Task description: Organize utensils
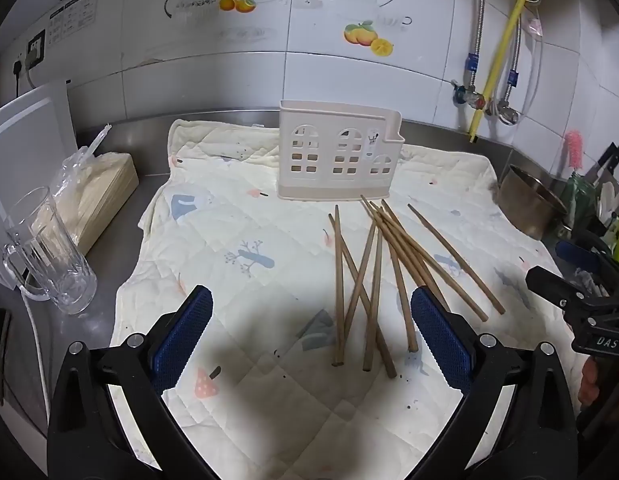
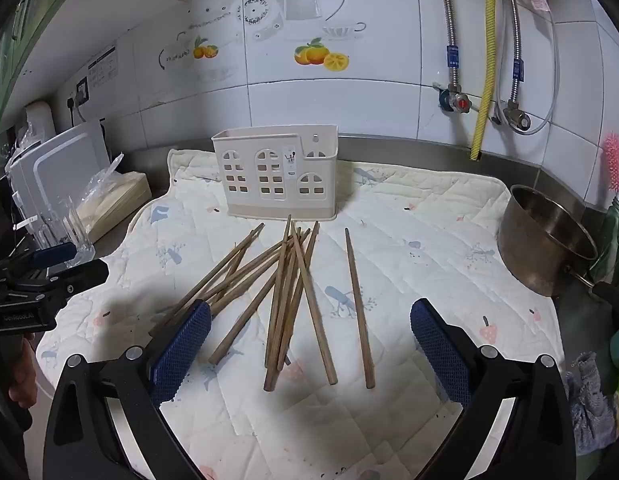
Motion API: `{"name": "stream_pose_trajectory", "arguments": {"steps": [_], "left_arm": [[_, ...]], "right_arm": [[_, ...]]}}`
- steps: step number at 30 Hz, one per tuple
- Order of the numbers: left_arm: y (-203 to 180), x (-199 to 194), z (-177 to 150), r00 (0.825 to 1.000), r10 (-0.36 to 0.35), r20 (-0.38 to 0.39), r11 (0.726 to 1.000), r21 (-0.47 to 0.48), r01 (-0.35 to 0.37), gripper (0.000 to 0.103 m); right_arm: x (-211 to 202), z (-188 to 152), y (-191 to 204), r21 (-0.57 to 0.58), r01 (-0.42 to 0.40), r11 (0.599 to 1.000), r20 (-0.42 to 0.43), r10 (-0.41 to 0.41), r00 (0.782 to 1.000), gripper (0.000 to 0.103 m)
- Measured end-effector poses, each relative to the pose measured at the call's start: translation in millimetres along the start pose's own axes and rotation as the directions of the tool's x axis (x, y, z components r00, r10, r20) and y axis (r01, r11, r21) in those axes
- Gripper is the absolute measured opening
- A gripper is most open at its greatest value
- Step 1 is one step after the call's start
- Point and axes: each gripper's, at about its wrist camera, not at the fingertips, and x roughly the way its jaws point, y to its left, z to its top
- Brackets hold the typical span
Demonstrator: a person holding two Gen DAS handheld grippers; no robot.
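Note:
Several wooden chopsticks (image 1: pixel 373 276) lie in a loose crossed pile on a quilted cream mat (image 1: pixel 237 240); they also show in the right wrist view (image 2: pixel 285 292). One chopstick (image 2: pixel 359 308) lies apart to the right. A cream utensil holder (image 1: pixel 337 156) with window-shaped cutouts stands upright behind them, also in the right wrist view (image 2: pixel 277 172). My left gripper (image 1: pixel 311 320) is open and empty above the mat, left of the pile's near ends. My right gripper (image 2: pixel 309 332) is open and empty over the pile's near ends.
A glass mug (image 1: pixel 49 252) and a bagged stack (image 1: pixel 101 192) sit at the left on the steel counter. A metal bowl (image 2: pixel 545 240) stands at the right by a pink brush (image 2: pixel 613 160). Hoses and valves (image 2: pixel 485 60) hang on the tiled wall.

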Motion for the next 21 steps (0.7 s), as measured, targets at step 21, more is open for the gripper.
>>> {"name": "stream_pose_trajectory", "arguments": {"steps": [21], "left_arm": [[-1.6,1.4,-1.5,1.000,-0.003,-0.008,1.000,0.001,0.003,0.098]], "right_arm": [[-1.3,0.6,-0.7,0.002,-0.003,1.000,0.001,0.003,1.000,0.097]]}}
